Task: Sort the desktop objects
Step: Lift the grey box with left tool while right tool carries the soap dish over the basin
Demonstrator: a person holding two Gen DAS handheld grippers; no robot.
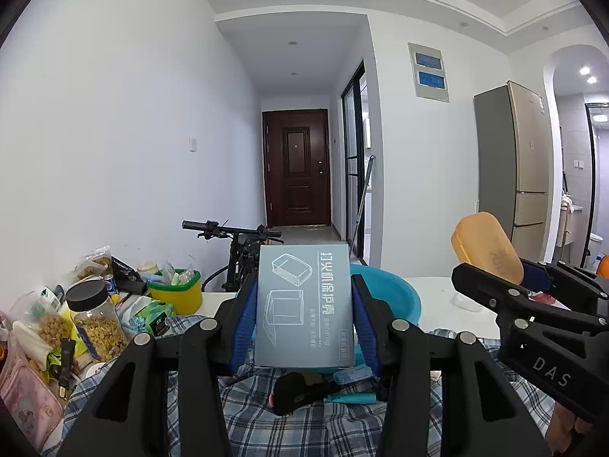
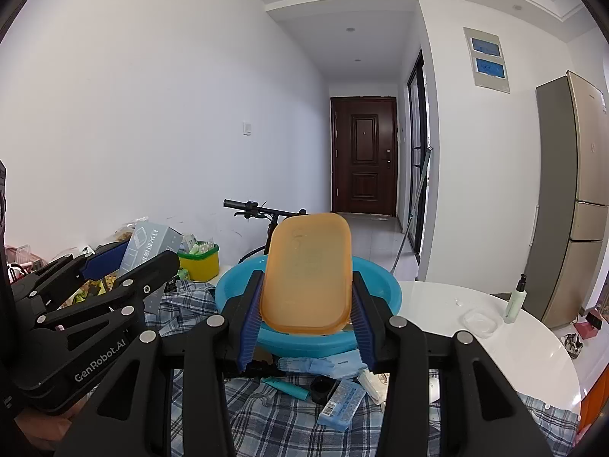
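My left gripper [image 1: 304, 323] is shut on a grey box with white Chinese print [image 1: 303, 304] and holds it upright above the plaid cloth [image 1: 297, 430]. It also shows in the right wrist view [image 2: 150, 251]. My right gripper [image 2: 306, 320] is shut on an orange plastic lid [image 2: 307, 272], held upright in front of the blue basin [image 2: 384, 289]. The lid shows at the right in the left wrist view [image 1: 485, 247]. Small packets, a teal tube [image 2: 285, 385] and a black object [image 1: 300, 392] lie on the cloth below.
At the left stand a jar of yellow snacks [image 1: 97, 320], a yellow-green tub [image 1: 179, 289], a tissue pack and a pink pouch [image 1: 26, 400]. On the white round table [image 2: 533, 350] are a clear dish [image 2: 481, 321] and a pump bottle [image 2: 515, 301]. A bicycle stands behind.
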